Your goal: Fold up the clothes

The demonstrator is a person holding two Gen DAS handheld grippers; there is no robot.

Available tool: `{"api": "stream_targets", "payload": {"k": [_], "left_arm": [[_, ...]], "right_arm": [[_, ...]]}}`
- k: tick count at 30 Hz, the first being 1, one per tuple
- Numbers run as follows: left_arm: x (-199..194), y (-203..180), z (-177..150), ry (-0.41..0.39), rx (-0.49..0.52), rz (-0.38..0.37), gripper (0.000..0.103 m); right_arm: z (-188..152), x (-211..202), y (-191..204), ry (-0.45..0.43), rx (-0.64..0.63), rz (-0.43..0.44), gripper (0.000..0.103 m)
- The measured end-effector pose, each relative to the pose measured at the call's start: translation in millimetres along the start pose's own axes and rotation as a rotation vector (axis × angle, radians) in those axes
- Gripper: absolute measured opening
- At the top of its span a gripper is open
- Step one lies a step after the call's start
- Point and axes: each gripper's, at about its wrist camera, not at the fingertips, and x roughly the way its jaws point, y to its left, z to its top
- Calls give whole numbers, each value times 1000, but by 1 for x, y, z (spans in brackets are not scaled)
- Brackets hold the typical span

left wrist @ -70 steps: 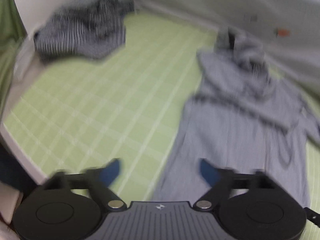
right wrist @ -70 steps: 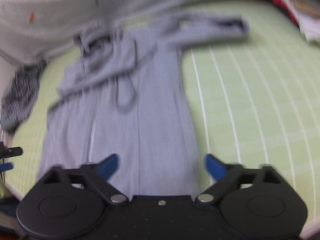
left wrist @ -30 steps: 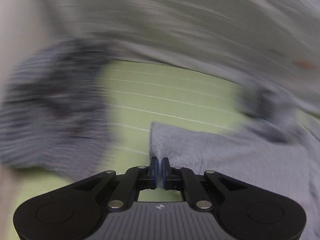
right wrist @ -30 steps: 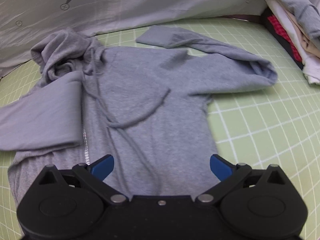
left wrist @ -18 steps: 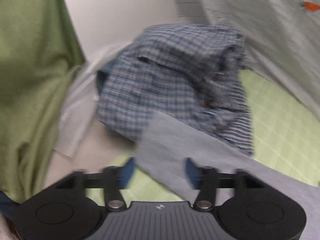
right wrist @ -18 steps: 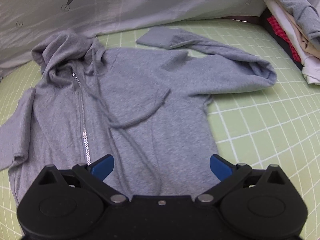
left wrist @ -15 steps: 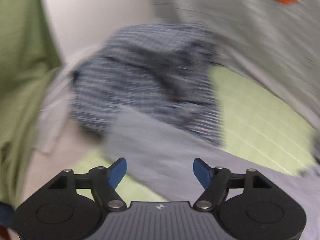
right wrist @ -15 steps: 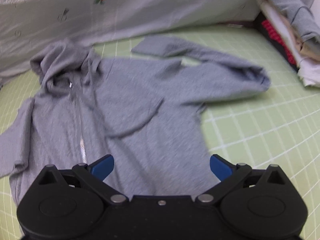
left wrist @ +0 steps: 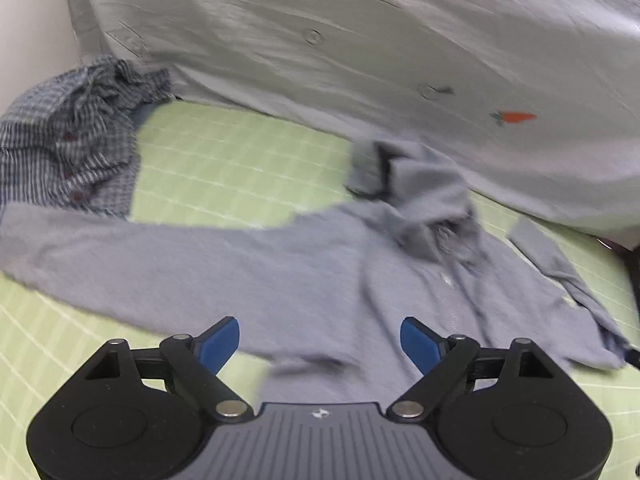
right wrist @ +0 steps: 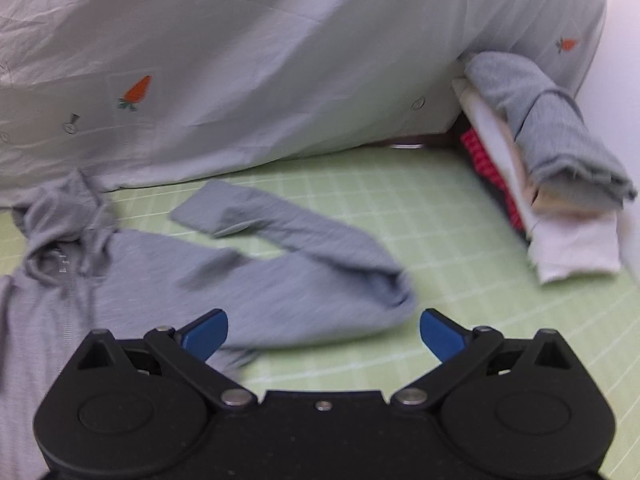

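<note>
Blue-tipped, the left gripper (left wrist: 320, 342) and right gripper (right wrist: 324, 332) both gape wide, holding nothing, above the grey hoodie (left wrist: 320, 272) spread flat on the green grid mat (right wrist: 460, 240). One sleeve reaches a checked shirt (left wrist: 68, 140); folded clothes (right wrist: 540, 168) stack at the mat's right edge.

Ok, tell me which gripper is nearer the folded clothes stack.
Right. The right gripper hovers open over the hoodie sleeve, the folded stack just beyond. The left gripper is over the hoodie's other side; its view lacks the stack.
</note>
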Motion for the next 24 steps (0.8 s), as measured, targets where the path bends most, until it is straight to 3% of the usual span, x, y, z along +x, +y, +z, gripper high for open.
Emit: {"api": "stream_targets", "payload": {"k": [5, 8, 11, 13, 14, 15, 19, 22, 24], "left_arm": [[-8, -27, -9, 2, -16, 23, 89], [-10, -32, -3, -3, -59, 41, 90], [-4, -34, 6, -10, -93, 47, 90], [0, -38, 12, 0, -105, 48, 90], [1, -40, 14, 2, -108, 46, 90], [1, -43, 17, -1, -106, 41, 90], [-2, -53, 19, -11, -56, 9, 90], [-6, -60, 14, -11, -20, -2, 90], [-9, -64, 10, -3, 5, -8, 90]], "right_arm": [[17, 43, -18, 9, -84, 20, 103], [23, 81, -24, 42, -96, 34, 95], [28, 117, -27, 82, -108, 34, 76], [27, 134, -31, 112, -101, 51, 44], [26, 138, -36, 117, -85, 54, 33], [23, 135, -42, 101, -58, 47, 14], [5, 91, -79, 18, 120, -19, 9], [-25, 54, -104, 40, 247, -36, 11], [-49, 43, -104, 106, 236, -23, 17]]}}
